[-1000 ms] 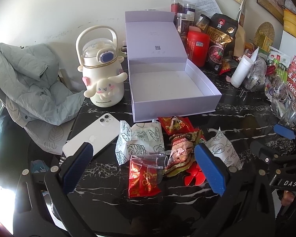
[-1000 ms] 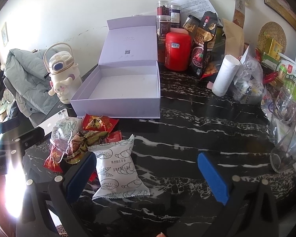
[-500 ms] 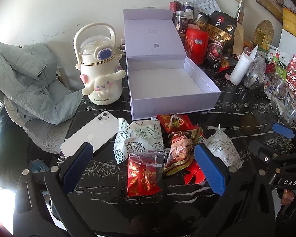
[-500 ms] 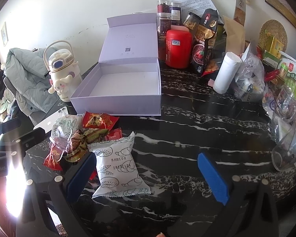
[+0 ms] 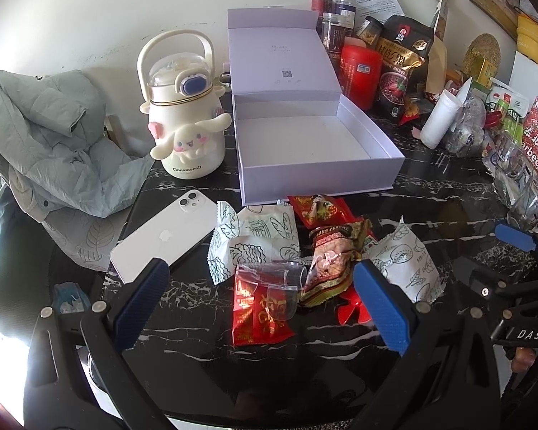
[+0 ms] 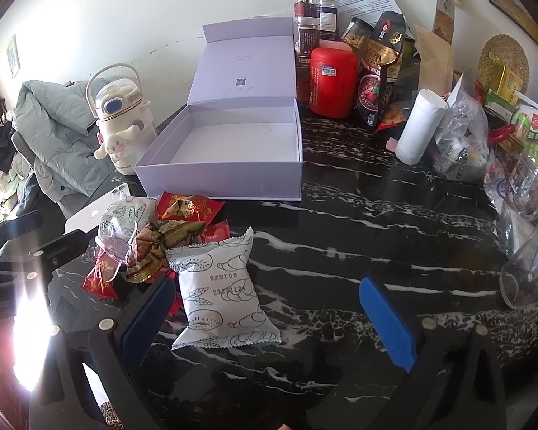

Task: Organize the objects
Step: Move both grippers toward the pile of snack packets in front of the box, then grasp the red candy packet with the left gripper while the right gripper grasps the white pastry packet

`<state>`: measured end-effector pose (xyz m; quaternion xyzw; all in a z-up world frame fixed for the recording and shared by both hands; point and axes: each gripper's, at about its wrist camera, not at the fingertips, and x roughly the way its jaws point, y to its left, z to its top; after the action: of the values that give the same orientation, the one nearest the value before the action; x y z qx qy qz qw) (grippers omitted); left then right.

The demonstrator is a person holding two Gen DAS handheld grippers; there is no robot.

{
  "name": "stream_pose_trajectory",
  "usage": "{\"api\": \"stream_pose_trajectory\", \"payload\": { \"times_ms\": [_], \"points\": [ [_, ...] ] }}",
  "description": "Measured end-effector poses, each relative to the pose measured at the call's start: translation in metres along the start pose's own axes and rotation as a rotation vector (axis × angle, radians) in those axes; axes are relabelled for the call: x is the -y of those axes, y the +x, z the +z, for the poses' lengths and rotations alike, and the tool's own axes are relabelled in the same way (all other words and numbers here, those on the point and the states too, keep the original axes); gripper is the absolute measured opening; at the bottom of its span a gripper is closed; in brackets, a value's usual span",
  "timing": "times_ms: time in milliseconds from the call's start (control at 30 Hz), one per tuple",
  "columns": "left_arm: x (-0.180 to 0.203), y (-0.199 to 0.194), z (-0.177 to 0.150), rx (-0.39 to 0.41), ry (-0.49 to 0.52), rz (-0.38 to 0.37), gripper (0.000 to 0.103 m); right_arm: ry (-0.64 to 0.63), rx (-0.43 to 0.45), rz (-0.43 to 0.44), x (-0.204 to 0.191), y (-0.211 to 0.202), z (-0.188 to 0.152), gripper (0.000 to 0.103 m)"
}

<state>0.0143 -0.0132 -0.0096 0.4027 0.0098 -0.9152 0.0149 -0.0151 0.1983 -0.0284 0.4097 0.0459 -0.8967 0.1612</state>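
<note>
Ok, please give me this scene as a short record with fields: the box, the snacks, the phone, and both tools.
box: lavender gift box, lid open, nothing inside
snacks: heap of snack packets on the black marble table, in front of the box
phone: white iPhone, face down, left of the heap
left tool: open, holds nothing
right tool: open, holds nothing

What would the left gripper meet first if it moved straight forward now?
Probably the red snack packet with clear plastic over it, lying between the open left gripper's fingers; depth is uncertain.
</note>
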Motion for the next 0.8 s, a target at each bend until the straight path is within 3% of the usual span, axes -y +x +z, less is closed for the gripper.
{"api": "stream_pose_trajectory", "payload": {
  "times_ms": [800],
  "points": [
    [-0.003,0.021,-0.036,-0.109,-0.038,-0.007,0.103,-0.038,-0.084,0.088,-0.009,0.023,-0.027,0.103]
  ]
}}
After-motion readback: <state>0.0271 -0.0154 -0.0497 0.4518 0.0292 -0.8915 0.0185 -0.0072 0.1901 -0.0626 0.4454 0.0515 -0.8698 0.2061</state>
